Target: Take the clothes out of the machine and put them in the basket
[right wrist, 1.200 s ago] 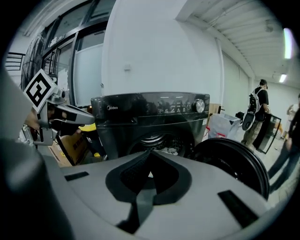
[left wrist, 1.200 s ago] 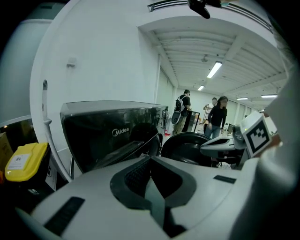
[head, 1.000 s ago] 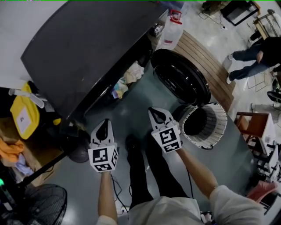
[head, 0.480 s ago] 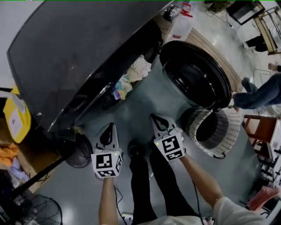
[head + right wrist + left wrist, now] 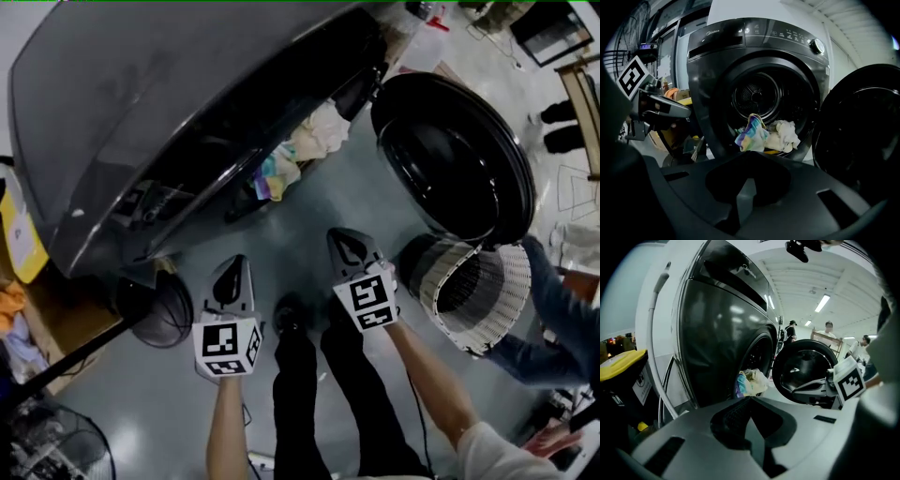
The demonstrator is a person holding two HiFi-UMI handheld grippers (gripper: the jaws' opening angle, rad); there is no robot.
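Note:
The dark grey washing machine point(image 5: 178, 103) stands with its round door point(image 5: 455, 159) swung open to the right. Clothes bulge from its opening: a multicoloured piece point(image 5: 752, 133) beside a white one point(image 5: 786, 133), also seen as a bundle of clothes point(image 5: 300, 155) from above. The white ribbed basket point(image 5: 511, 319) stands on the floor under the door, dark inside. My left gripper point(image 5: 232, 270) and right gripper point(image 5: 349, 246) hang side by side in front of the opening, well short of the clothes. Both are shut with nothing between the jaws. In their own views, the left gripper point(image 5: 751, 401) and right gripper point(image 5: 749, 157) point at the opening.
A round fan point(image 5: 155, 309) sits on the floor left of my left gripper. A yellow container point(image 5: 19, 234) stands beside the machine. My own legs point(image 5: 300, 375) are below the grippers. Another person's legs point(image 5: 553, 328) are next to the basket at the right.
Both grippers have sunk together in front of the machine, still shut and empty. The machine's opening and door now fill more of the view. The other person has come closer to the basket.

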